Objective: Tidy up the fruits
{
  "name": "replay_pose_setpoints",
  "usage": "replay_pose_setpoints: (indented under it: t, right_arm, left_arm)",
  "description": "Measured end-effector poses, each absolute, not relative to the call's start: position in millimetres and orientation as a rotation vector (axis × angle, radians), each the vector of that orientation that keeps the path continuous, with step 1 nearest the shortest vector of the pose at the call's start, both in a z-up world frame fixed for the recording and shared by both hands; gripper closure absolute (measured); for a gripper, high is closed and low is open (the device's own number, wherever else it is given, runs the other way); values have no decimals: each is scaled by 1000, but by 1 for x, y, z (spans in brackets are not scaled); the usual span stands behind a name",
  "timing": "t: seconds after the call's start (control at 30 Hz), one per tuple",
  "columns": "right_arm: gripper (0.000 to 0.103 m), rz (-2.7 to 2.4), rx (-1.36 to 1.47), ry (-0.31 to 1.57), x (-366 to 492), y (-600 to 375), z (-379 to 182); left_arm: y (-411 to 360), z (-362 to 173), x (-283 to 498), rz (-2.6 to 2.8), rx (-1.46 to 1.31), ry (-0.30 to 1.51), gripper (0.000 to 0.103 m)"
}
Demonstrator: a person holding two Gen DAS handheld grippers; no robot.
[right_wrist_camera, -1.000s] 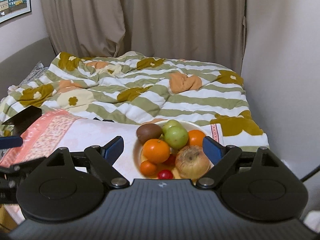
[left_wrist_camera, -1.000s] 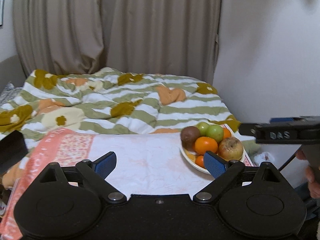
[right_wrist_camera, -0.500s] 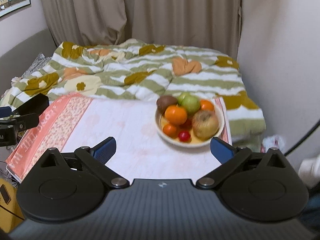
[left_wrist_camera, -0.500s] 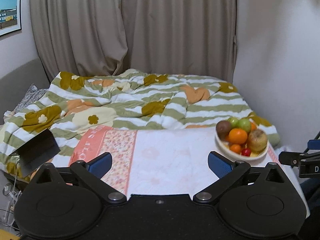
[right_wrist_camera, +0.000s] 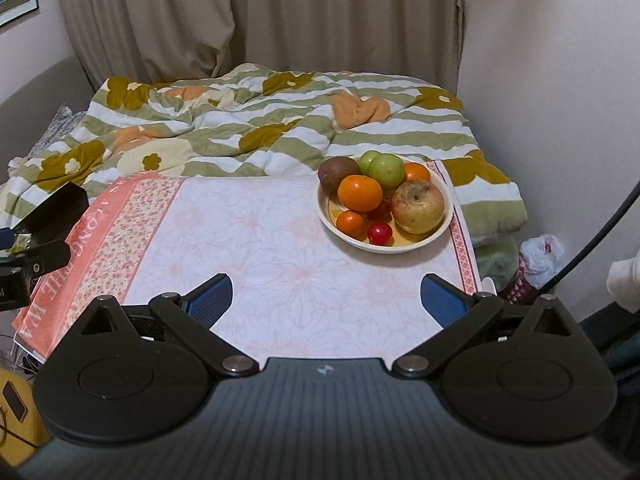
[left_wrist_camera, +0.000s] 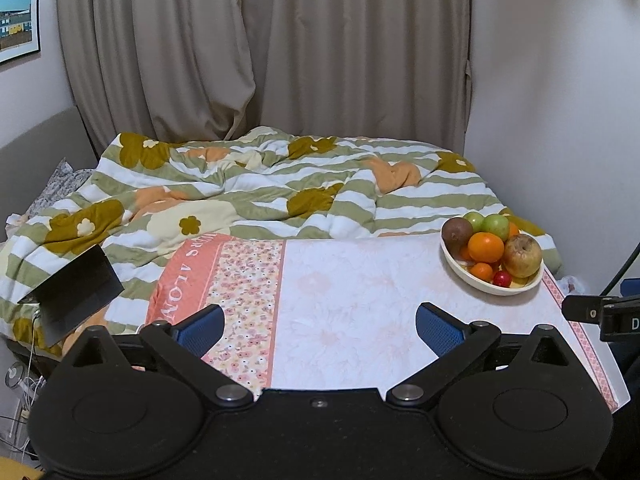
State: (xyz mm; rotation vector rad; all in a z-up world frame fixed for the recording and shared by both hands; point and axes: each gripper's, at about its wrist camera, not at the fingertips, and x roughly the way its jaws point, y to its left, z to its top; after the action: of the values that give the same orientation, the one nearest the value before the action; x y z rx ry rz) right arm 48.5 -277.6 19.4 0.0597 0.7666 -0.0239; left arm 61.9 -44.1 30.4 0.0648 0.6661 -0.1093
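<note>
fruit bowl point(right_wrist_camera: 386, 240): i see a cream bowl heaped with fruit at the far right corner of the desk, close to its right edge.
fruit inside: a big orange point(right_wrist_camera: 359, 192) sits in the middle, a brown kiwi point(right_wrist_camera: 338, 171) behind it on the left, two green apples point(right_wrist_camera: 386, 170) at the back, a blotchy yellow-brown apple point(right_wrist_camera: 417, 207) on the right, a small orange point(right_wrist_camera: 349, 221) and a red cherry tomato point(right_wrist_camera: 379, 233) at the front. another orange peeks out at the back right.
desk point(right_wrist_camera: 280, 256): covered by a pale floral cloth with a salmon band and lettering along its left side; the stretch in front of my tools is bare cloth.
right tool point(right_wrist_camera: 325, 298): fingers spread wide, nothing between the blue pads point(right_wrist_camera: 210, 295), hanging above the near edge of the desk, well short of the bowl.
left tool point(left_wrist_camera: 319, 326): also spread fully wide and holding nothing, above the near middle of the desk; the bowl is off to its right, well apart.
bed point(left_wrist_camera: 280, 184): directly behind the desk, with a rumpled green-striped flower quilt.
backdrop: beige curtain point(left_wrist_camera: 260, 48) behind the bed, a framed picture point(left_wrist_camera: 18, 20) on the left wall.
</note>
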Motion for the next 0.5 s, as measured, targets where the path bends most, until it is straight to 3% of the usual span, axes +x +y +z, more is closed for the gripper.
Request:
replay_pose_setpoints:
  t: [0.5]
  right_arm:
    - [0,-44,66,772,51,-278,19]
  left_arm:
    - [-39,31,69,-114,66,659,0]
